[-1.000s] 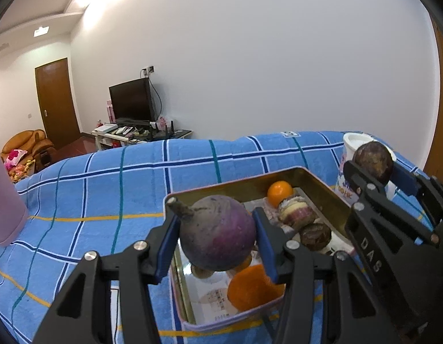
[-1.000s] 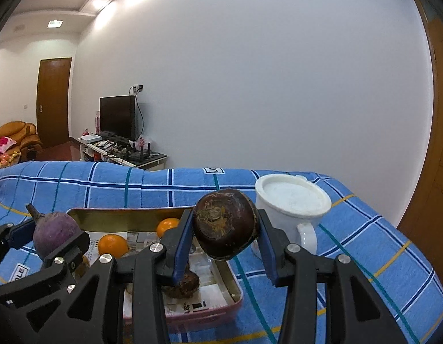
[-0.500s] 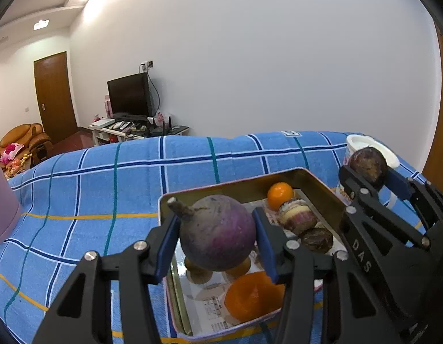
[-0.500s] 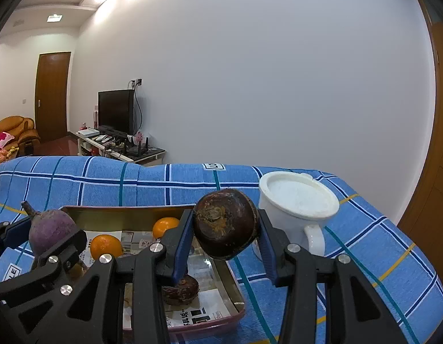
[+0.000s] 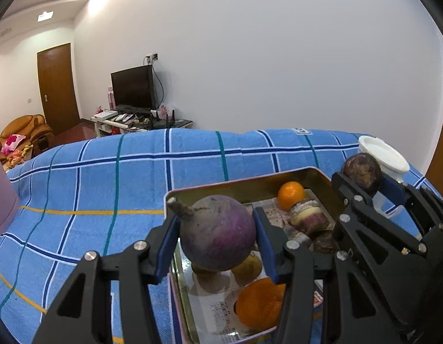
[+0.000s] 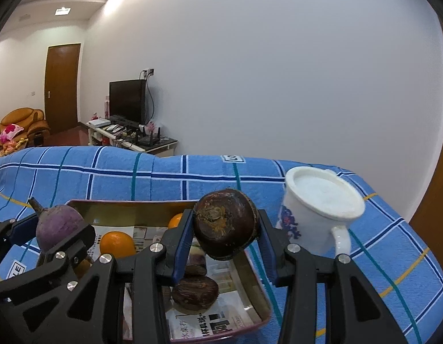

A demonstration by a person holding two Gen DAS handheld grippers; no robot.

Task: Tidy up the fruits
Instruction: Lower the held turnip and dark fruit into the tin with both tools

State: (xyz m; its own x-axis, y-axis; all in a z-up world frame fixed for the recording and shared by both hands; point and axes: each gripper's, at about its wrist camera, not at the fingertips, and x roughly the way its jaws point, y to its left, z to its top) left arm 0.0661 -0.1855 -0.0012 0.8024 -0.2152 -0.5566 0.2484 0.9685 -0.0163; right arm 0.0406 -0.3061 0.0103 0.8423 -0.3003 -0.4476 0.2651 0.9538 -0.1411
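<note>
The left hand-held gripper (image 5: 218, 240) pinches a purple turnip-like root (image 5: 218, 232) above the near end of the metal tray (image 5: 250, 183). The right hand-held gripper (image 6: 225, 229) pinches a dark brown round fruit (image 6: 225, 223) over the tray's right edge, beside the white mug (image 6: 321, 212). Oranges (image 5: 291, 199) and a smaller brown fruit (image 6: 195, 292) lie inside the tray.

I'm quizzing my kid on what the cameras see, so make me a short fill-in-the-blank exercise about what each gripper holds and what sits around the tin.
1. The left gripper is shut on a round ____ vegetable with a stem.
2. The right gripper holds a dark brown fruit above the ____.
3. Beside the tin stands a white ____.
4. The cloth under the tin is mostly ____.

Missing words: purple; tin; mug; blue
</note>
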